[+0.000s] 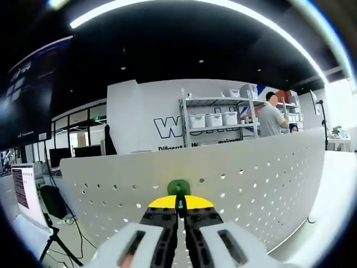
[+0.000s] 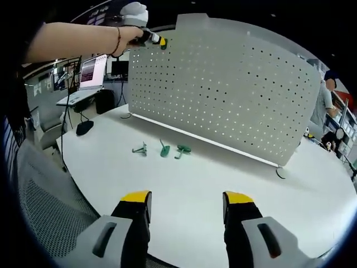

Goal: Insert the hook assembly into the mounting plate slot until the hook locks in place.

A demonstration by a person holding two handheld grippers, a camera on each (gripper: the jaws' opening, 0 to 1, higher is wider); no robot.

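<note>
In the left gripper view, the left tool (image 1: 179, 211) is clamping a green hook (image 1: 179, 188) between jaws drawn together, holding it against the upper edge of the perforated white mounting plate (image 1: 268, 178); this placement suggests it is seeking a hole near the top. The hook's long axis appears to be running along the jaws, its head pointing toward the plate. In the right gripper view, a hand (image 2: 131, 34) is carrying that tool at the plate's top left corner. Three spare green hooks (image 2: 164, 149) are lying flat on the white surface (image 2: 184, 190) just before the plate's foot, kept visible. The right tool (image 2: 187, 204) is hovering with jaws apart, holding nothing.
</note>
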